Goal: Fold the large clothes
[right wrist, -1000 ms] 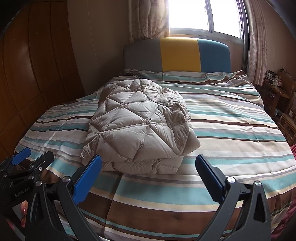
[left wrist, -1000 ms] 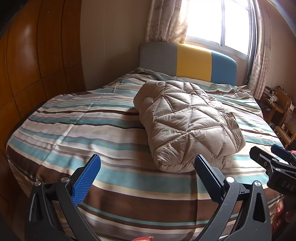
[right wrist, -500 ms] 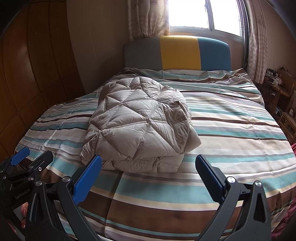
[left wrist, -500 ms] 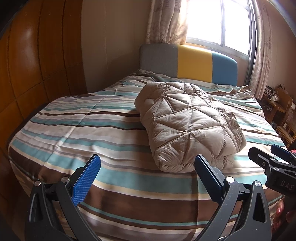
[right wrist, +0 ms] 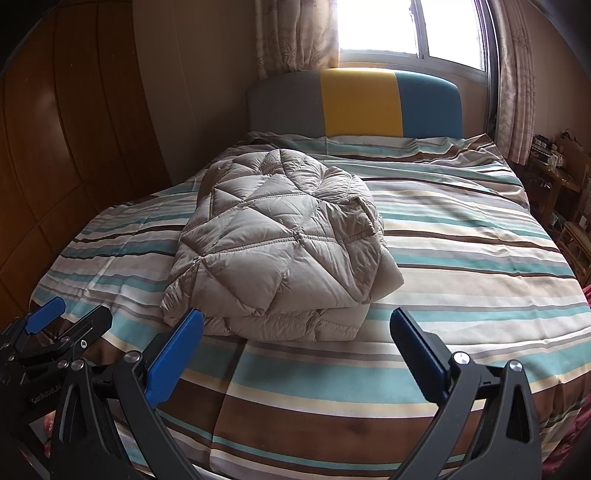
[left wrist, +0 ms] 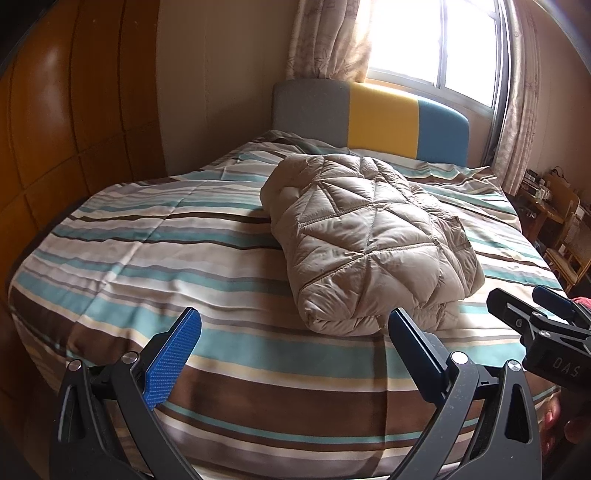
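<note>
Little has moved since a second ago: both of my views have only drifted slightly, and the jacket lies as it did. Nearest me, the left gripper (left wrist: 293, 326) hangs with its jaws spread wide and nothing between them, and the right gripper (right wrist: 295, 326) is just as wide and empty; that makes two grippers, each with two blue pads. From the left wrist view the other tool's body shows at the right edge, cut off, with the letters "DAS" legible; from the right wrist view the left tool carries writing that I think reads "GenRobot.AI", though it is small and dim. Fingertips show at the lower frame edges, mostly hidden. Beyond the pads lies the striped bedspread (right wrist: 461, 258), and on it, one folded beige quilted jacket (left wrist: 369, 236) rests as a thick bundle, toward the bed's middle. Farther off stand one headboard (right wrist: 354, 101) in three colours, one bright window (right wrist: 406, 29) with two curtains, and wooden furniture at right, too cluttered to count.
</note>
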### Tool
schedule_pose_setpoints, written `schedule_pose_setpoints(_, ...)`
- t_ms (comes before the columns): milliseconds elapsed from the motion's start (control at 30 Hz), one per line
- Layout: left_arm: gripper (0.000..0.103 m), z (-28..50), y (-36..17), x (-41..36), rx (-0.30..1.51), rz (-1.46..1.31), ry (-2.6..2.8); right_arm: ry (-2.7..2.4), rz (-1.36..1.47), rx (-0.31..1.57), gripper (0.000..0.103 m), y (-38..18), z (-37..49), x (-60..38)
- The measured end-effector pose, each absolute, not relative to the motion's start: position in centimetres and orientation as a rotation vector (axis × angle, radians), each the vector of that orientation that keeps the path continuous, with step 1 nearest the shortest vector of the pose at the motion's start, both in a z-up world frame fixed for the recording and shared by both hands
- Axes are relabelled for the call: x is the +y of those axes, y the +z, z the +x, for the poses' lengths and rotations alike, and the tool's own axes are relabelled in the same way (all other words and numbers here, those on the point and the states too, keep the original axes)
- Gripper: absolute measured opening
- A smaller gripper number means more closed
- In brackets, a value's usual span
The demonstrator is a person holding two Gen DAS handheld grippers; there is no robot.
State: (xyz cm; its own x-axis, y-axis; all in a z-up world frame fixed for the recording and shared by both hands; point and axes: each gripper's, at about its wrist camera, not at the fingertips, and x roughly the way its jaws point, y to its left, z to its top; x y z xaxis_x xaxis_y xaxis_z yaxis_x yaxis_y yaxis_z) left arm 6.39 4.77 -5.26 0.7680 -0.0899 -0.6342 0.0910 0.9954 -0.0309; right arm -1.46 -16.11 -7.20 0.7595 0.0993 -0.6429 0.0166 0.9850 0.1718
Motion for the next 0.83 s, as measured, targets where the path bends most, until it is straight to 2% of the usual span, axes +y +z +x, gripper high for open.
schedule_pose_setpoints(833,0.1,7.3,-6.3,5.3,0.752,0.003,-0.068,0.052,0.187,0.731,0.101,-7.7,-1.4,-16.5)
